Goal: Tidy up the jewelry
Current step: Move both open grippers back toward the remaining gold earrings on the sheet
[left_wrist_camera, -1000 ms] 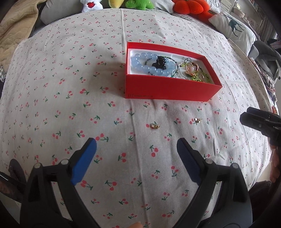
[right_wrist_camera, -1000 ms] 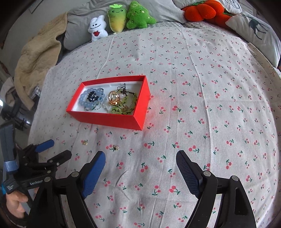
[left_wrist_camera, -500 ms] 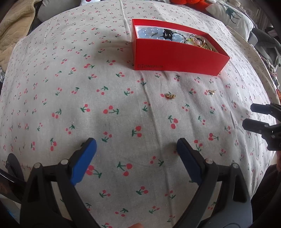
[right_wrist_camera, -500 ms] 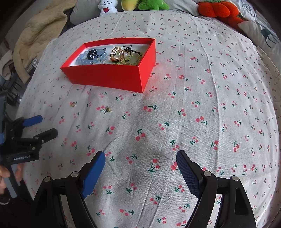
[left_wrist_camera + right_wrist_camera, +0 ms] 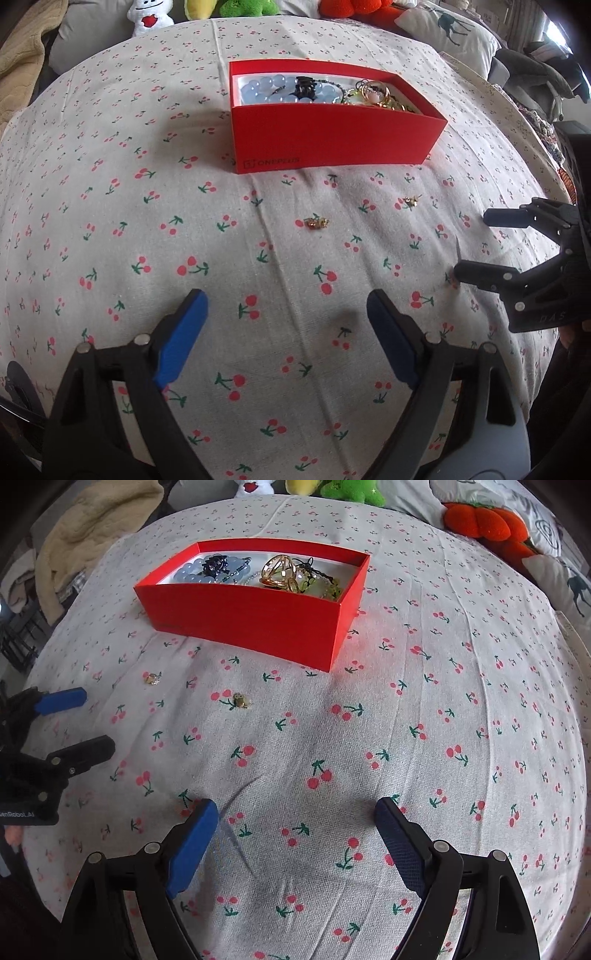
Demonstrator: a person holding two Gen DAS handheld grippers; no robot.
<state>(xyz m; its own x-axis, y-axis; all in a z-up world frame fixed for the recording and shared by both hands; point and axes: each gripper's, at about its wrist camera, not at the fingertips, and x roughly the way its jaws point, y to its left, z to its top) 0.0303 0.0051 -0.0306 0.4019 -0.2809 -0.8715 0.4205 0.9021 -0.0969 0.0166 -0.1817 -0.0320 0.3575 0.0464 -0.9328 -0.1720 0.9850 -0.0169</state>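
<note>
Fingers on both your grippers are spread wide and hold nothing: left gripper [image 5: 286,332] and right gripper [image 5: 295,842] each hover low over the cherry-print cotton bedsheet [image 5: 110,221], on the near side of the red rectangular cardboard box [image 5: 332,136]. That looks like an approach pose, jaws pre-opened for tiny targets.

Two small gold metal earrings lie loose on the sheet, just in front of the box: left gold earring [image 5: 317,222] nearer your left gripper, right gold earring [image 5: 410,201] toward the box's right corner. Apart from each other, neither touching the box.

Inside the box sit the pale blue round bead bracelet [image 5: 266,90], the black plastic claw clip [image 5: 304,88] on top of it, and the gold wire ring pendant [image 5: 279,572] tangled with green beads at the right end.

Earrings are hard, shiny and very small; the sheet is soft and creased, so expect the blue padded fingers to pinch fabric too. Box walls are stiff, matte, straight-sided.
</note>
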